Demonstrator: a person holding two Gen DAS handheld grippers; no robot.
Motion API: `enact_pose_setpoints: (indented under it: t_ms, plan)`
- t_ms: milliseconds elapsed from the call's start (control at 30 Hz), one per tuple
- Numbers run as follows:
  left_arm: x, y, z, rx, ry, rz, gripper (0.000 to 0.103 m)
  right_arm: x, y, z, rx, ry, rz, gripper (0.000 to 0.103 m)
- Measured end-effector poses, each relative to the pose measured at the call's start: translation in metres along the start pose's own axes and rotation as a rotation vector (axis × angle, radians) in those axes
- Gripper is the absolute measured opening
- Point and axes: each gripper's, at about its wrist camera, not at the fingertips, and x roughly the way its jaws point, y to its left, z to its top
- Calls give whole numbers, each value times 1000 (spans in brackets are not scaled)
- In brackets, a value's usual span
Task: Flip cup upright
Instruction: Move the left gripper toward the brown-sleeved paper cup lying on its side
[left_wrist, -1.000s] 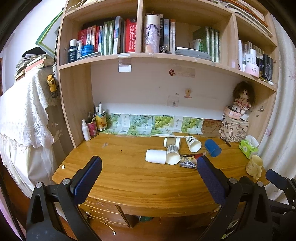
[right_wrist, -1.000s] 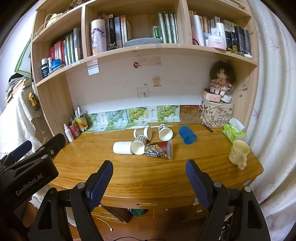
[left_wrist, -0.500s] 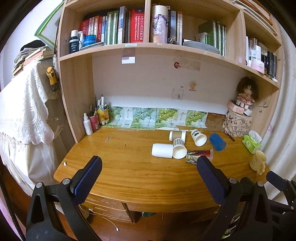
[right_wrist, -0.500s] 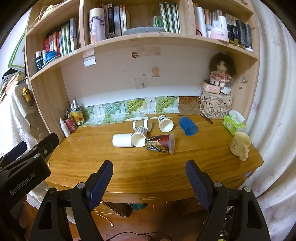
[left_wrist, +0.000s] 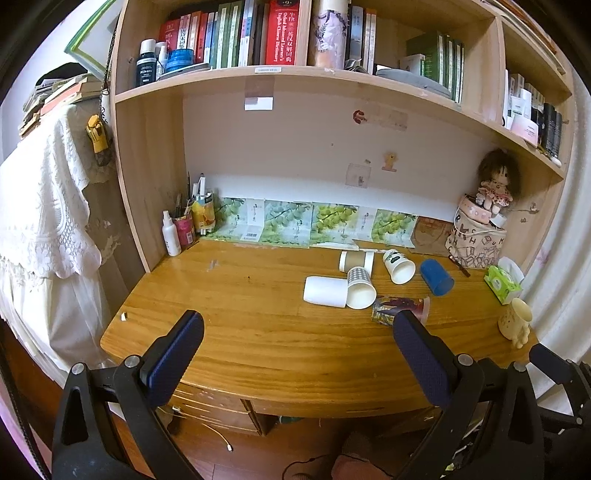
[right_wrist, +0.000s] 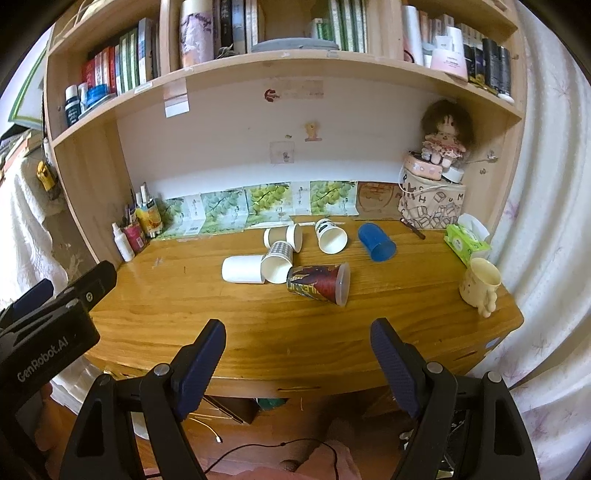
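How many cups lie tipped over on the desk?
6: plain white cup, checked cup, brown-sleeved cup, green-print cup, blue cup, red patterned cup. The cream mug stands upright.

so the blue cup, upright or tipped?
Tipped. The blue cup lies on its side on the desk, open mouth facing the camera.

The left tongs' pad (left_wrist: 421, 354) hides part of the patterned cup (left_wrist: 397, 309).

A home study nook: wooden desk (left_wrist: 280, 332), bookshelf (left_wrist: 295, 74), doll (right_wrist: 443, 138).
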Motion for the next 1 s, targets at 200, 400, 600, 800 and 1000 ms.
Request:
enact_pose_setpoints:
  t_ms: [200,400,600,800,1000]
  plan:
    - [3,-2,2,-2,5,3,102,6,1,3,-19,16,0,81]
    - [7,-8,5,15,6,11,102,10,0,4,-18,23,4,81]
    - [16,-12,9,18,10,28,102,21,-3,8,-17,34,21,81]
    - [35,-23,18,29,25,32,102,39,-13,18,-12,55,41,81]
    - [63,-40,31,60,56,40,102,68,-25,34,18,101,64,81]
